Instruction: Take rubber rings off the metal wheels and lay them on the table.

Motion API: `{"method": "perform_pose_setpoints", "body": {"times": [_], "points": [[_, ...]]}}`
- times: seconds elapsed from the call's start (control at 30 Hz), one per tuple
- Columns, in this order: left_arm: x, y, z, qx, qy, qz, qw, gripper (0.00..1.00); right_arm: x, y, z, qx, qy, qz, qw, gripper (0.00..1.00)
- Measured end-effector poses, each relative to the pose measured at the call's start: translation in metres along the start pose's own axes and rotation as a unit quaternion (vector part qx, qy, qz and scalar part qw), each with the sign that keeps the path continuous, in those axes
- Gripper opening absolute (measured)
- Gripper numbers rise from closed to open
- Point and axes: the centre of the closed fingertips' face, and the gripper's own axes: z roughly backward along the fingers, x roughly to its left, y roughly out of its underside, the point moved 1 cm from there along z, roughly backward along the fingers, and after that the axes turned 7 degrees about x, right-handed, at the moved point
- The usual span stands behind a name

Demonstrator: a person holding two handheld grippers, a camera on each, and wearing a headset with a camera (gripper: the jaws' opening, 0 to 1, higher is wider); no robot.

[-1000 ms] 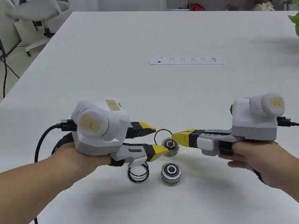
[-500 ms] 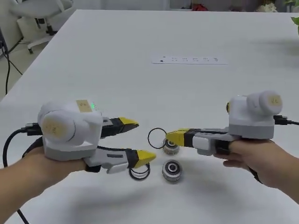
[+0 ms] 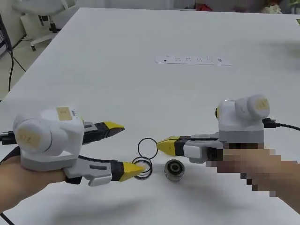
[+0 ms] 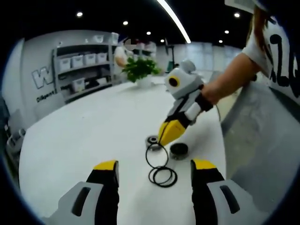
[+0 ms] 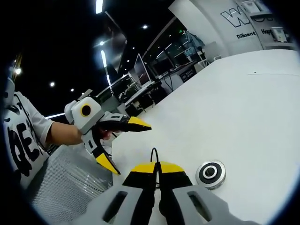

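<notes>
My right gripper (image 3: 161,145) is shut on a thin black rubber ring (image 3: 147,148), which hangs from its yellow tips just above the white table (image 3: 140,84). In the right gripper view the ring (image 5: 154,156) rises edge-on from the closed tips (image 5: 155,167). A metal wheel (image 3: 174,168) lies flat below that gripper. Two loose black rings (image 3: 143,168) overlap on the table beside the wheel. My left gripper (image 3: 123,148) stands open to the left of them, holding nothing. The left gripper view shows two wheels (image 4: 178,150) (image 4: 152,139), the held ring (image 4: 157,154) and the loose rings (image 4: 163,176).
A white power strip (image 3: 192,60) lies flat farther back on the table. An office chair (image 3: 37,9) stands off the far left corner. A potted plant (image 4: 140,70) sits at the table's far end. Broad bare tabletop surrounds the work.
My left gripper has drawn back to the left, away from the wheels, and stands open. The right gripper keeps its hold on the ring, now free of the wheel.
</notes>
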Motion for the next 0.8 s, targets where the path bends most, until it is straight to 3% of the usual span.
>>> {"method": "perform_pose_setpoints", "body": {"times": [0.37, 0.8], "points": [[0.003, 0.008, 0.009, -0.001, -0.016, 0.019, 0.9997, 0.64, 0.006, 0.019, -0.017, 0.044, -0.009, 0.005, 0.999, 0.0], [0.001, 0.015, 0.011, 0.005, -0.017, 0.028, 0.9995, 0.64, 0.0, 0.03, -0.021, 0.072, 0.016, 0.02, 0.9971, 0.03]]}}
